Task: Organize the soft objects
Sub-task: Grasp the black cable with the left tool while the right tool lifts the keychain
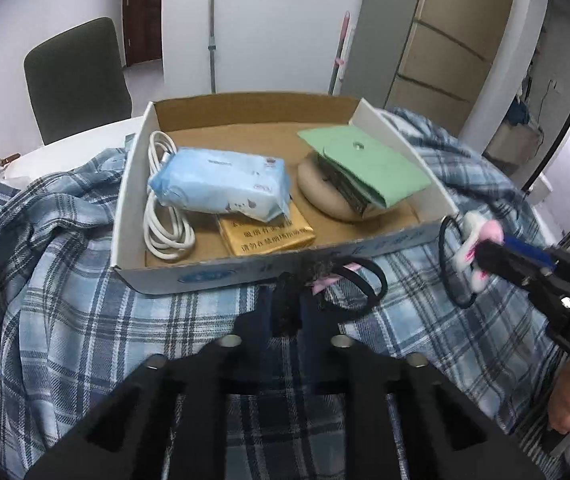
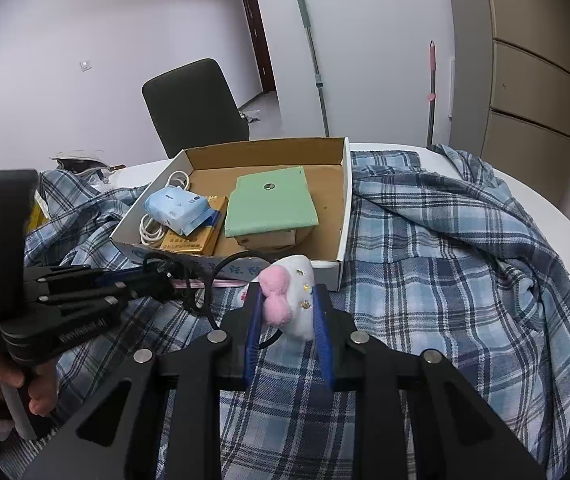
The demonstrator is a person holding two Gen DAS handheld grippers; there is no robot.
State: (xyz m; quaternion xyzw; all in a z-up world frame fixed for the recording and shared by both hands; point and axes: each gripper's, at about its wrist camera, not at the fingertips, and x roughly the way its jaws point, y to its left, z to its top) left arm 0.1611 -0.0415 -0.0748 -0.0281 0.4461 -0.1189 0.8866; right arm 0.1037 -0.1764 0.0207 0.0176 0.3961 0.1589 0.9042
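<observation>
An open cardboard box sits on a blue plaid cloth. It holds a blue wipes pack, a white cable, a gold packet and a green cloth over a beige pad. My left gripper is shut on a black hair tie with pink ribbon just before the box's front wall. My right gripper is shut on a white-and-pink plush hair tie, near the box's front right corner.
A dark chair stands behind the white table. Mop handles lean on the far wall, with a tall cabinet at the right. A small bag lies at the table's far left.
</observation>
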